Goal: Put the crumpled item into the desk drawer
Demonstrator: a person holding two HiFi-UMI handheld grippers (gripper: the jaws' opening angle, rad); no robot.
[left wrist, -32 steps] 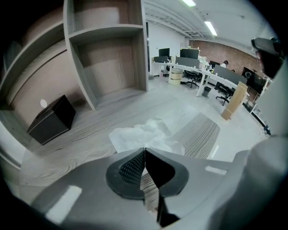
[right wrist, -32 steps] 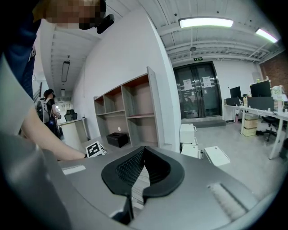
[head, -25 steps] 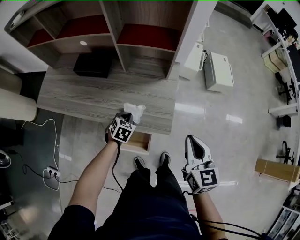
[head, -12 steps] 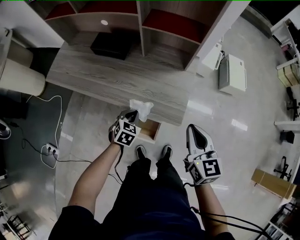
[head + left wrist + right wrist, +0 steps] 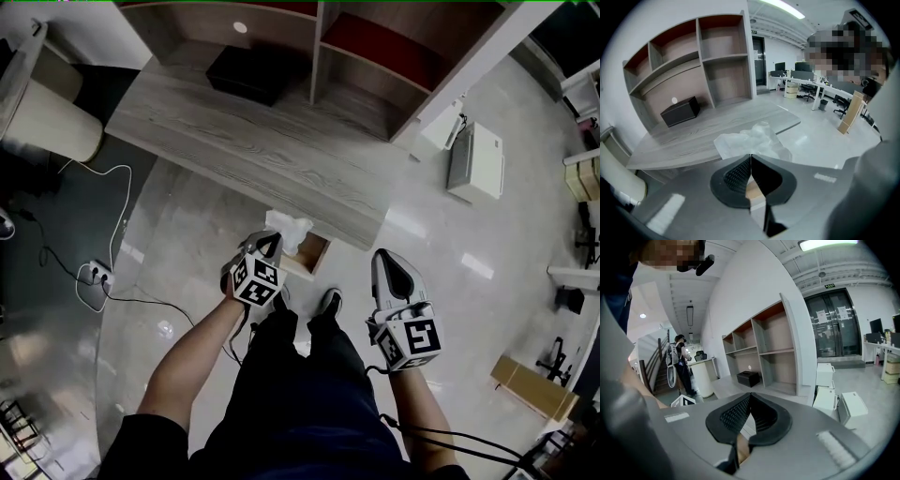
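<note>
- Right gripper [image 5: 387, 265]: held out above the floor, to the right of the person's legs. Its own view shows the jaws [image 5: 750, 396] pressed together tip to tip, with nothing between them.
- Left gripper [image 5: 271, 243]: held forward at the desk's front edge. Its own view shows the jaws [image 5: 750, 157] closed, pinching the near edge of the crumpled item.
- Crumpled item [image 5: 289, 230]: white, thin and wrinkled, bunched just beyond the left jaw tips [image 5: 751, 140]. In the head view it overlaps the desk's front edge and the left end of the drawer. It is held in the air, and its height above the drawer cannot be judged.
- Shoe [image 5: 330, 302]: one toe shows on the floor just in front of the drawer.
- Drawer [image 5: 311, 257]: pulled open below the desk's front edge, its light wooden inside showing. The contents cannot be made out.
- Desk [image 5: 253, 150]: grey wood-grain top running diagonally across the head view.
- Power strip [image 5: 94, 275]: on the floor to the left, with a cable trailing from it.
- Black box [image 5: 255, 73]: sits at the back of the desk, under the shelves.
- Shelf unit [image 5: 375, 42]: open compartments rising behind the desk.
- White cabinets [image 5: 474, 159]: stand on the floor to the right of the shelf unit, well apart from the desk.
</note>
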